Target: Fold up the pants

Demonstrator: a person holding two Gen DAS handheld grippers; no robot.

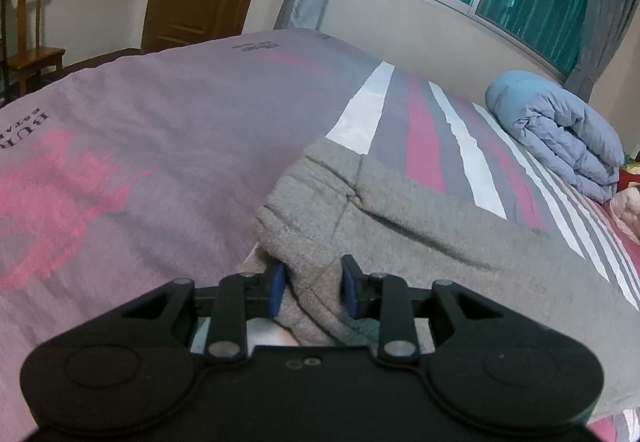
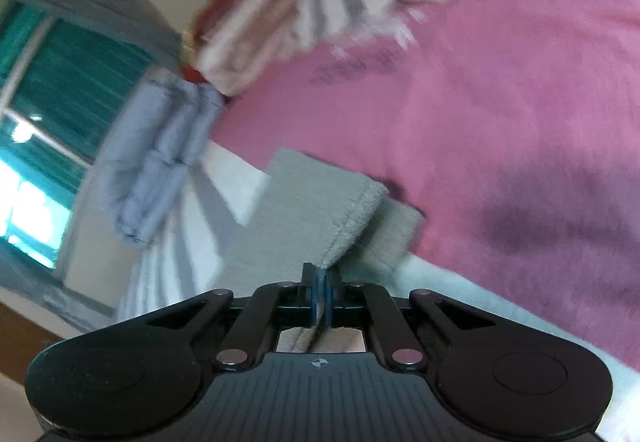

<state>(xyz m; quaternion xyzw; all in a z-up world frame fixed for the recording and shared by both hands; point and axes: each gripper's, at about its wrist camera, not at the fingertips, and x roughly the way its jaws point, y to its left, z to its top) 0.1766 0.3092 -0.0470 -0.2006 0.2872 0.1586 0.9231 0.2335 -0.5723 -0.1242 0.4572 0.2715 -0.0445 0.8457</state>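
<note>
Jaws first: on my left gripper (image 1: 313,288) they stand apart with a bunched ridge of the grey fleece pants (image 1: 420,242) between the blue pads (image 1: 277,288); whether the pads press the cloth or merely straddle it, I cannot tell. On my right gripper (image 2: 321,296) they are pinched nearly together on a thin hemmed edge of the same pants (image 2: 316,210), seemingly a leg end, which rises off the bed. I judge I hold that edge high so the leg can swing over the rest for a fold, while my left sits low at the thick gathered end to anchor it. The pants lie on the pink and mauve bedspread with grey and white stripes (image 1: 160,122), near its close edge. A rolled pale-blue quilt (image 1: 560,130) sits well apart by the window, out of the fold's path. The right view is smeared, so finer detail there is uncertain.
</note>
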